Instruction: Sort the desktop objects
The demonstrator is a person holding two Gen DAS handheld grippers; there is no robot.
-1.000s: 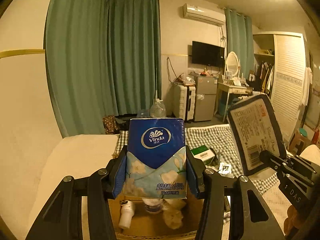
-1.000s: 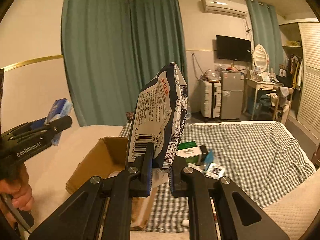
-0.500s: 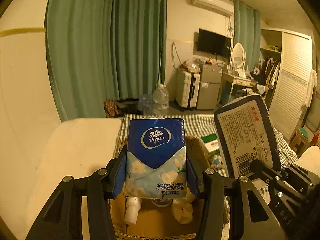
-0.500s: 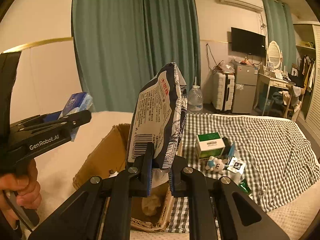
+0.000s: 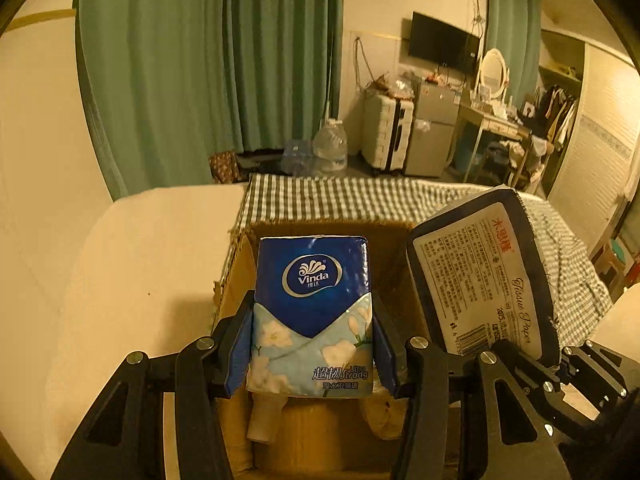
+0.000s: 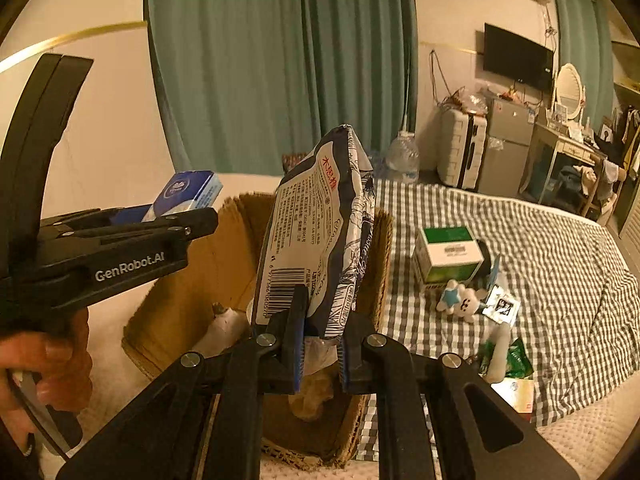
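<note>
Cardboard box: white bottle inside | left claw grips Vinda pack | right claw grips tissue bag

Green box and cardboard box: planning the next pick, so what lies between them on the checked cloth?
Right wrist view: bare checked cloth between cardboard box and green box.

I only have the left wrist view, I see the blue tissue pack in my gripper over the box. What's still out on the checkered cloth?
Observer: A green and white carton sits on the checkered cloth, to the right of the cardboard box.
Operator: Anything beside it?
Observer: A small white plush toy lies just in front of the carton, with a small sachet next to it.
Operator: How is the right gripper holding its pack?
Observer: The right gripper pinches the dark tissue pack by its bottom edge, pack standing upright over the box.
</note>
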